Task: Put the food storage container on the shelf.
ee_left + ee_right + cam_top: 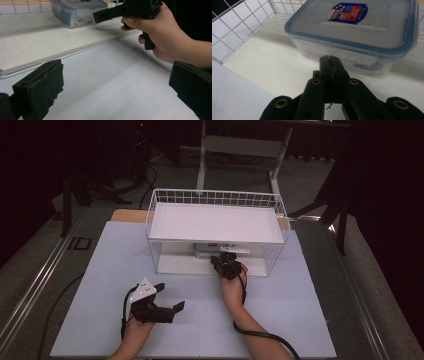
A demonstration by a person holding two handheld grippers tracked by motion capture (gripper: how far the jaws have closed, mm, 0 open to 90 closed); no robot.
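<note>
Thing: clear hard-plastic box with blue-rimmed snap lid (pixel 359 37), just ahead of my right tool (pixel 331 65), under the white wire rack's shelf (pixel 216 222) | right tool closed, empty | left tool (pixel 115 85) open, idle | judged rigid, light, slick; take a lid flap or rim.

Left tongs (pixel 120 87) wide apart, clear lidded container (pixel 77 12) beyond
</note>
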